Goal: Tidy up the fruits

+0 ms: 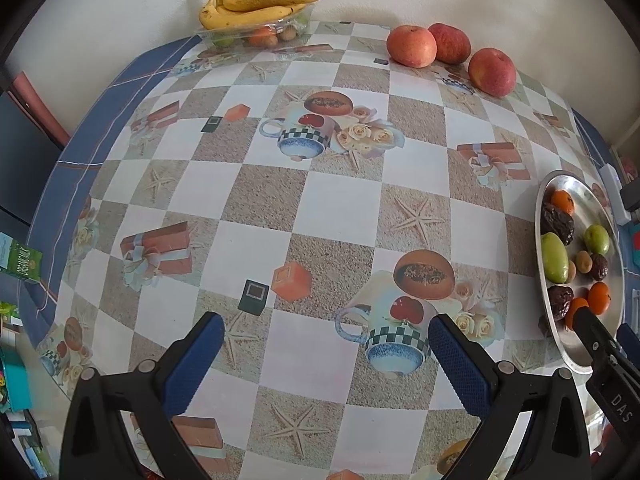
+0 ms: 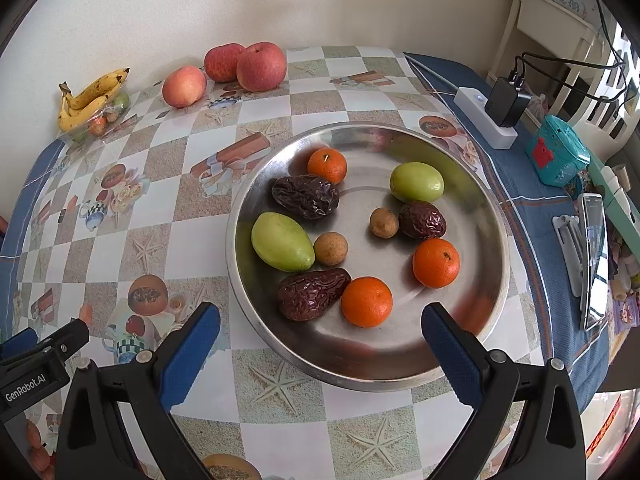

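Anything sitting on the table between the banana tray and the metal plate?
No. In the left wrist view only bare patterned tablecloth lies between the banana tray and the plate.

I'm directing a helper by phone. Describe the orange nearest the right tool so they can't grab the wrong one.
Find the round metal tray on the checkered tablecloth. At its near edge, just ahead of the open right tool, sits the orange. Unlike the other two, it touches the pointed end of a wrinkled dark brown date.
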The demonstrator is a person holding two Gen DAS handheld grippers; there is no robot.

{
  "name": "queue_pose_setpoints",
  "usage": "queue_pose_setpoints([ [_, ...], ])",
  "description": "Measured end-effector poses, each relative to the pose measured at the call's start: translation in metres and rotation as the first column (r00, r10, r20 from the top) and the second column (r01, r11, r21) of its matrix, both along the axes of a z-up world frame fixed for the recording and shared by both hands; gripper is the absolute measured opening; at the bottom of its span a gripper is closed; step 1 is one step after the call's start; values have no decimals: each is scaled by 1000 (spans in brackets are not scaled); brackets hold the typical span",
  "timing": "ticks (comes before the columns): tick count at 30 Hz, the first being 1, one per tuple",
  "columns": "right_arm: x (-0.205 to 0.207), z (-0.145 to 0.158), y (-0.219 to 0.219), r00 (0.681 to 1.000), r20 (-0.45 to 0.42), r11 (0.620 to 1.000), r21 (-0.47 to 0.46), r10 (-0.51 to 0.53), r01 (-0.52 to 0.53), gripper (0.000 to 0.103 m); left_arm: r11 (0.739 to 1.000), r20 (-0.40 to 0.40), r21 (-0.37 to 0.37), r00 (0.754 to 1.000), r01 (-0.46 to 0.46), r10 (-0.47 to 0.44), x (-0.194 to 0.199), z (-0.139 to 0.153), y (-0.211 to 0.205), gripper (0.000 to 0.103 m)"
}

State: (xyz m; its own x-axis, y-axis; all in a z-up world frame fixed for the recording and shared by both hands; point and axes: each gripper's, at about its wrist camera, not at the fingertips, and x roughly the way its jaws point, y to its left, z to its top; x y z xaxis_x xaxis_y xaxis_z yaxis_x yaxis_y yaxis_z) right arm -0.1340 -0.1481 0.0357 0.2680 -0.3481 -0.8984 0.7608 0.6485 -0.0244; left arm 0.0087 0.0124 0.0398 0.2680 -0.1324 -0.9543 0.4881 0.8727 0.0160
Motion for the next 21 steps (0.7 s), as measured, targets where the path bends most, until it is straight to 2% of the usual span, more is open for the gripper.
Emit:
queue_pose_setpoints([
  [9, 0, 0, 0, 1000, -1, 1000, 0, 1, -1, 101, 1000, 0, -6, 1000, -18, 18, 3, 1, 3, 103],
  [21, 1, 0, 0, 1000, -3, 1000, 0, 0, 0, 101, 998, 28, 32, 998, -52, 51, 6, 3, 8, 103],
])
